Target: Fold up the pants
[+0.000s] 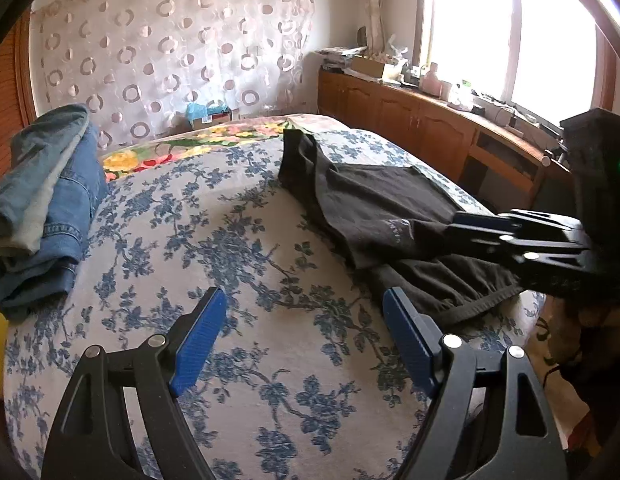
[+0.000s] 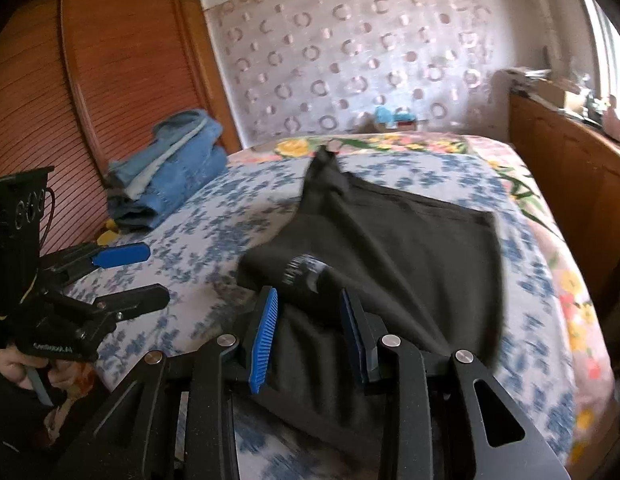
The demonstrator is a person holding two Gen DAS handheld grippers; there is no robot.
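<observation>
Black pants (image 1: 390, 208) on floral bed (image 1: 238, 216), gripper (image 1: 304, 344) apart.

Black pants (image 2: 390, 240) lying rumpled, partly folded on floral bedsheet; white print showing.

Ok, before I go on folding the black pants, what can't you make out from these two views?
- Black pants: near waistband hidden under the right gripper in the right wrist view.
- Pale print on the pants: blurred, unreadable.
- Right gripper's grip: its dark fingers merge with the cloth in the left wrist view.
- Folded blue jeans stack: cut off by the left wrist view's edge.
</observation>
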